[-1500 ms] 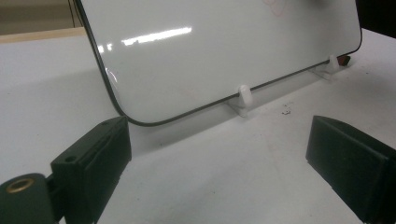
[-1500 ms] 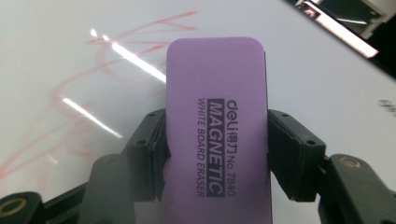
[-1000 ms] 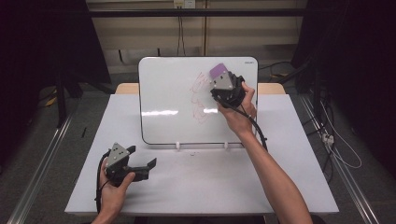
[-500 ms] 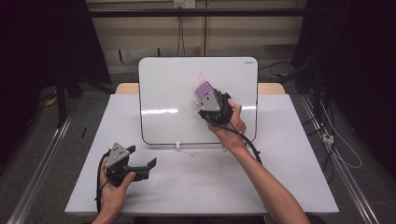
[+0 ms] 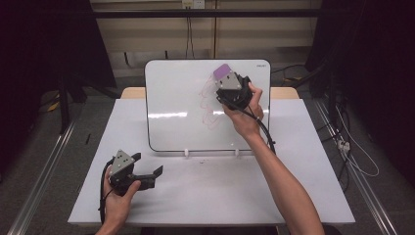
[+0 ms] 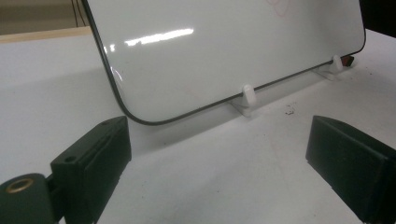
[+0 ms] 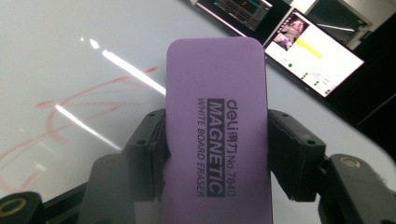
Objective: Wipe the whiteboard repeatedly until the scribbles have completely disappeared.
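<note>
In the high view the right gripper (image 5: pixel 226 81) is raised in the upper middle of the frame, against the face of the whiteboard (image 5: pixel 181 105). Its 2 jaws are clenched on a purple eraser (image 5: pixel 222 71), which sticks out past the gripper toward the upper left. The right gripper view shows the grasp closely: the eraser (image 7: pixel 217 126) fills the centre of the frame, standing lengthwise between the 2 black jaws, each pad pressed against 1 long edge about halfway along it. Black print on its back reads "MAGNETIC WHITE BOARD ERASER". Behind it lies the glossy white surface of the whiteboard (image 7: pixel 70 51), with red pen strokes (image 7: pixel 56 121) at the left of the frame. Whether the eraser's far face touches the board cannot be told.

From above, the red pen strokes (image 5: pixel 209 105) sit at the centre right of the board, just below and left of the right gripper.

The left gripper (image 5: pixel 147 175) lies low at the lower left of the high view, held in the left hand (image 5: pixel 117 200) on the white worktop (image 5: pixel 220 191), well apart from the board. In the left gripper view its jaws stand wide apart at the lower left and lower right of the frame, released, with bare worktop (image 6: pixel 224 172) between them and the lower edge of the whiteboard (image 6: pixel 224 51) and its small white clips (image 6: pixel 249 94) beyond.
</note>
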A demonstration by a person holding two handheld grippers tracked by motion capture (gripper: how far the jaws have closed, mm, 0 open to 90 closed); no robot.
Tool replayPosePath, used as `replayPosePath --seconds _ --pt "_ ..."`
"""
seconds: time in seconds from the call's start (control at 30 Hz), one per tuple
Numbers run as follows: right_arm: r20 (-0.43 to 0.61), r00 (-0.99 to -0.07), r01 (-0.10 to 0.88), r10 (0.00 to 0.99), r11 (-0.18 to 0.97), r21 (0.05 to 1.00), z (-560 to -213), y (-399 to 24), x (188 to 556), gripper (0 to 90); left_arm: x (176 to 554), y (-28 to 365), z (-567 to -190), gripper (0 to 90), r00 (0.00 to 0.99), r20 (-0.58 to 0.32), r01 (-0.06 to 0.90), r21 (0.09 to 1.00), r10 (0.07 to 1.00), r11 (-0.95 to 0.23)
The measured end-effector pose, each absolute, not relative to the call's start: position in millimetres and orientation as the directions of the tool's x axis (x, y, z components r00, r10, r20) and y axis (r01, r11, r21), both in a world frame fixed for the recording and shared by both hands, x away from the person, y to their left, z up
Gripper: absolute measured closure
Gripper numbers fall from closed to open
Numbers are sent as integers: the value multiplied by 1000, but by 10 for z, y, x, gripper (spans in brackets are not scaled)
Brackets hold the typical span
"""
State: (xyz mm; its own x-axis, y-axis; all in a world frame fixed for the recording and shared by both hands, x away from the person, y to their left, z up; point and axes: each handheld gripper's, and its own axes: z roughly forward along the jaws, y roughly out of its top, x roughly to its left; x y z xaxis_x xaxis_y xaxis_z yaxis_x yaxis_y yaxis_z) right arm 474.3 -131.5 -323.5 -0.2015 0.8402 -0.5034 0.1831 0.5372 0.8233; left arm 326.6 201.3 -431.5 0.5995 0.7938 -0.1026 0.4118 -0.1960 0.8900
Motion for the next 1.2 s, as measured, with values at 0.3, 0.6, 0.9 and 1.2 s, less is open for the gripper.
replayPosePath --seconds 0.3,0.6,0.9,1.2 --pt "-550 -213 168 808 585 794 -3291 -1184 4740 419 3260 2017 -4306 67 595 -104 409 893 797 -189" --pt "-564 -285 132 775 615 777 -3488 -1022 4582 420 3257 2027 -4301 67 595 -102 408 893 797 -191" --pt "-568 -340 115 749 633 766 -3652 -911 4425 420 3258 2012 -4304 67 597 -98 407 892 796 -195" --pt "-544 -363 124 757 617 777 -3616 -949 4453 420 3262 2013 -4312 67 598 -100 409 891 795 -195"
